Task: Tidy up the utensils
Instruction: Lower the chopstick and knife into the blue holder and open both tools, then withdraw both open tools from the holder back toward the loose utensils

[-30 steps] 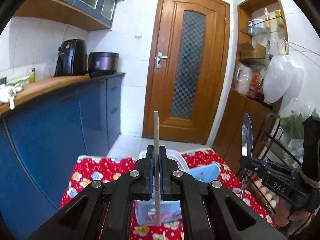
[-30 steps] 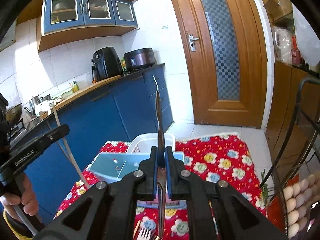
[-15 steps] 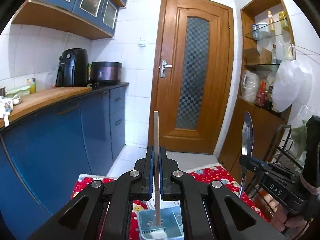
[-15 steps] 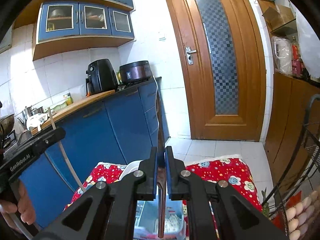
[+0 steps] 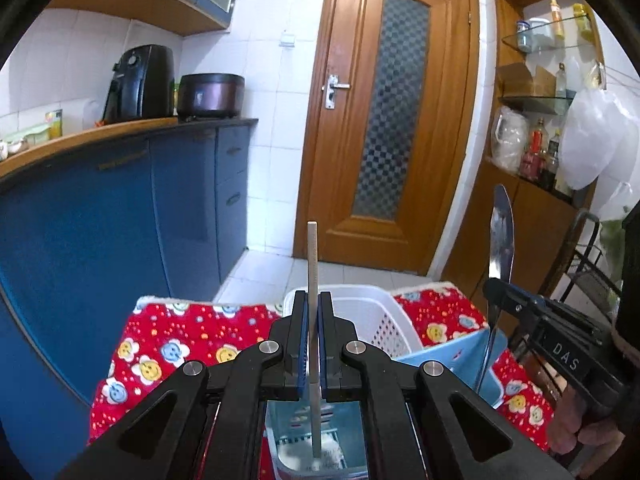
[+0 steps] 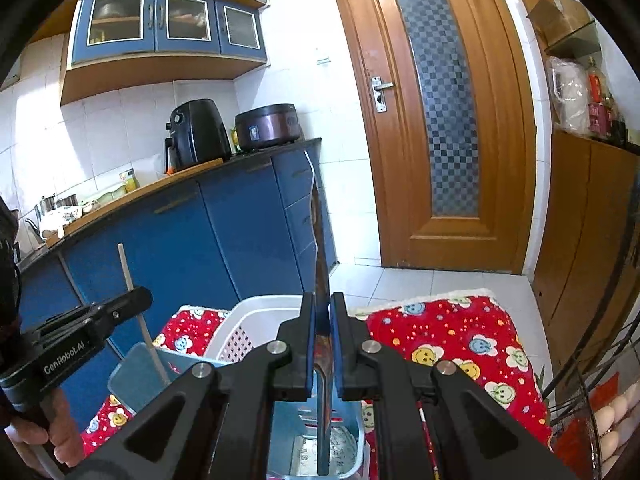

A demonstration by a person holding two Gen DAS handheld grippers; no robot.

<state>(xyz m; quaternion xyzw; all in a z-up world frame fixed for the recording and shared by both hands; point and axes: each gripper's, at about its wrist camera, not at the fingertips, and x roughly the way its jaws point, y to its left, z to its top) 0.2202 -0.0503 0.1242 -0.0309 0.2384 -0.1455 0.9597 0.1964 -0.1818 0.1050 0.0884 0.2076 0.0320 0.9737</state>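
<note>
Both hands have sunk: left gripper (image 5: 313,344) fingers clamp the pale wooden chopstick (image 5: 312,300), right gripper (image 6: 321,344) fingers clamp the steel knife (image 6: 320,280), tips now inside the light-blue plastic bin (image 6: 356,444) at 6 o'clock, ready for release

The left gripper (image 5: 312,340) body hides most of the light blue bin (image 5: 448,356) under it. The chopstick (image 5: 312,280) tip's contact with the bin floor cannot be determined. The knife (image 6: 320,280) lower end is cut off at the frame's bottom edge. The eggs (image 6: 612,420) are partly cropped.
</note>
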